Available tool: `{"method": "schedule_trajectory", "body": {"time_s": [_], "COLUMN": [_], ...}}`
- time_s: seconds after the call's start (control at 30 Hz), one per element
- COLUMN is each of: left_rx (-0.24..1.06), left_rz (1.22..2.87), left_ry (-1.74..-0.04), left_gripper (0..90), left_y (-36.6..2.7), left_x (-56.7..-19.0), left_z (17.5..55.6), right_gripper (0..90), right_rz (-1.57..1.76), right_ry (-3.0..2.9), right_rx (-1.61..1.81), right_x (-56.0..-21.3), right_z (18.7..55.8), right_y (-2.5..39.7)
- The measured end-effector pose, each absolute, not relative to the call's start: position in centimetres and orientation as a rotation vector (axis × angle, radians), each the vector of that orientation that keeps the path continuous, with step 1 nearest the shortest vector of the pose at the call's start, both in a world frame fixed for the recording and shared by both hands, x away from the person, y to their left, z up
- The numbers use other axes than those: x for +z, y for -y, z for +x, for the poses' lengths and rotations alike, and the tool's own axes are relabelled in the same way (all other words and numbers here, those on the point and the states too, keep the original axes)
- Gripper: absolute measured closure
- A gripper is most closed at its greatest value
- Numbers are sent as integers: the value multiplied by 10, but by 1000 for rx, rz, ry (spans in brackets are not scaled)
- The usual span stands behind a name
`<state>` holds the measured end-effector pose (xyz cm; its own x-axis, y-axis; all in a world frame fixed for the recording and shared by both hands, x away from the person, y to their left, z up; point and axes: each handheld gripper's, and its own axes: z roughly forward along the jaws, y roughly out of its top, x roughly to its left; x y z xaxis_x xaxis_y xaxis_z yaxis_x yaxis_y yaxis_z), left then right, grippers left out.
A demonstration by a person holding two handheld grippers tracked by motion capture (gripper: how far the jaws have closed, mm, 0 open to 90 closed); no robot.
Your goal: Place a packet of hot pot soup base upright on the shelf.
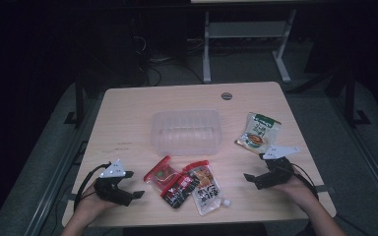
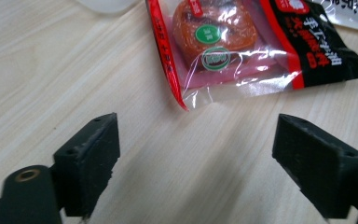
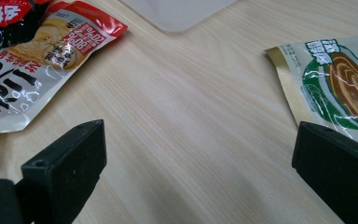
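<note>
Red see-through snack packet with an orange treat inside (image 1: 161,174) lies flat on the pale wooden table (image 1: 128,123), at about 6 o'clock from the clear plastic tub (image 1: 186,131) in the middle. It touches a black and red packet (image 1: 181,189), and a white pouch with a red top and a small spout (image 1: 206,188) lies against that one. The left gripper (image 1: 130,184) sits at about 9 o'clock from the red packet, near it. Its jaws are spread wide apart, holding nothing and touching nothing. The right gripper (image 1: 256,172) is at about 3 o'clock from the white pouch. Its jaws are spread wide too, with nothing in them. A green and gold packet (image 1: 258,132) lies just beside it, at about 12 o'clock.
</note>
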<state>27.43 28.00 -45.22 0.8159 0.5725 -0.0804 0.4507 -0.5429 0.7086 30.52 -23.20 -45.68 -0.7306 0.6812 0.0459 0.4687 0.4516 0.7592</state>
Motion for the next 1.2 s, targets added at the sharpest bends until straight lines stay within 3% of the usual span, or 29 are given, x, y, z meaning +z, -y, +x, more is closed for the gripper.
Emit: {"method": "schedule_trajectory", "body": {"time_s": [0.13, 0.27, 0.4, 0.57, 0.6, 0.7, 0.87, 1.2], "left_rx": [198, 176, 155, 147, 145, 137, 140, 152], "left_rz": [2214, 2205, 2202, 2208, 2204, 2197, 2221, 2232], "left_ry": [-749, -748, -747, -736, -728, -730, -689, -657], "left_gripper": [259, 420, 507, 685, 685, 824, 894, 897], "left_y": [-279, -276, -272, -266, -264, -262, -251, -220], "left_x": [-447, -442, -438, -432, -431, -426, -423, -421], "left_z": [278, 282, 284, 287, 288, 291, 298, 327], "right_gripper": [28, 29, 29, 29, 29, 30, 31, 47], "right_rz": [992, 995, 993, 989, 987, 983, 983, 981], "right_ry": [-2435, -2433, -2437, -2439, -2440, -2445, -2431, -2449], "right_rx": [1159, 1161, 1162, 1179, 1179, 1172, 1173, 1171], "right_x": [-457, -457, -459, -459, -458, -458, -455, -456], "right_z": [305, 305, 305, 303, 304, 304, 301, 302], "right_y": [234, 233, 233, 234, 234, 233, 230, 227]}}
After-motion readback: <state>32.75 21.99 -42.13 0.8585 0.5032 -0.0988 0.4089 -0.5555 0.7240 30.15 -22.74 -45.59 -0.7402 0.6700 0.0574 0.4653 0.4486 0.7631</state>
